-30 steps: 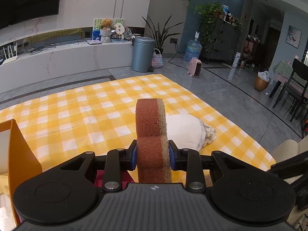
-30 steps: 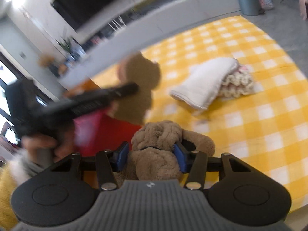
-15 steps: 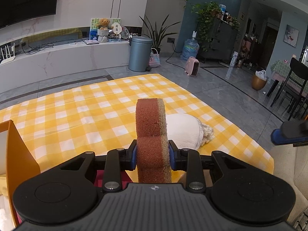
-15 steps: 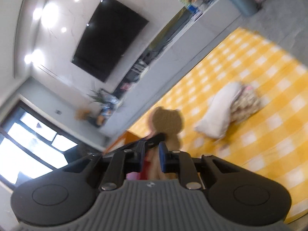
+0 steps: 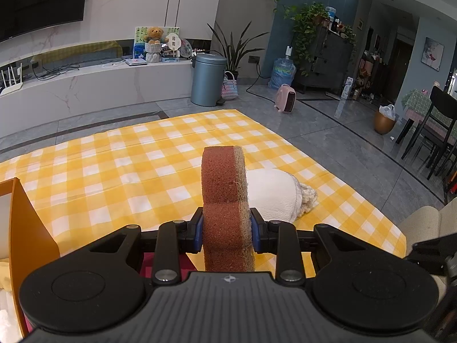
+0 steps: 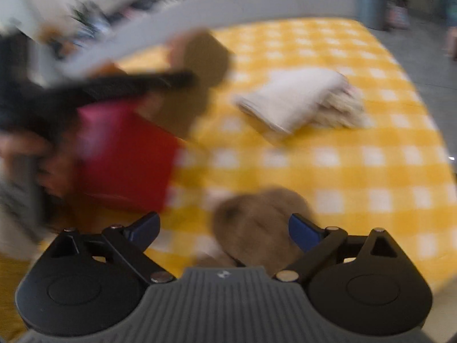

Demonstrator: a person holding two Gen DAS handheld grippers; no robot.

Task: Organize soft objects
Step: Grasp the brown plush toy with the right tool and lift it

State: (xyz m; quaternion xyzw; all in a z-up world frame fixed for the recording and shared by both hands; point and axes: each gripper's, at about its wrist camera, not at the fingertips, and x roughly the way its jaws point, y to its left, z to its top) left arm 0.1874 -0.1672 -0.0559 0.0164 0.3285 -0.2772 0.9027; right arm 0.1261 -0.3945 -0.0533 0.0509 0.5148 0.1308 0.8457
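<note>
The left gripper [image 5: 227, 235] has its blue-padded fingers [image 5: 197, 233] clenched on a thick brown scouring sponge with a tan fibrous edge [image 5: 224, 205], which stands upright between them and rises well above the fingertips. Beyond the sponge, on the yellow-and-white checked cloth covering the worktop [image 5: 120, 168], lies a folded white towel [image 5: 270, 193] with a cream knitted piece [image 5: 307, 197] tucked against its far end. At the left edge of that view stands the wall of an orange box [image 5: 27, 228]. The right wrist view is heavily blurred. The right gripper [image 6: 224, 228] has its fingers [image 6: 144, 227] spread wide, having just been opening, and a tan plush toy [image 6: 257, 223] lies on the checked cloth between them, nearer the right finger; the blur does not show whether that pad touches it, but the left pad stands clear of it. Farther off in that view the white towel and the knitted piece lie together on the cloth, well apart from the plush. To the left sits a flat red object [image 6: 125, 157], with the left gripper's dark bar and its brown sponge above it, and a person's hand [image 6: 17, 151] at the far left edge.
</note>
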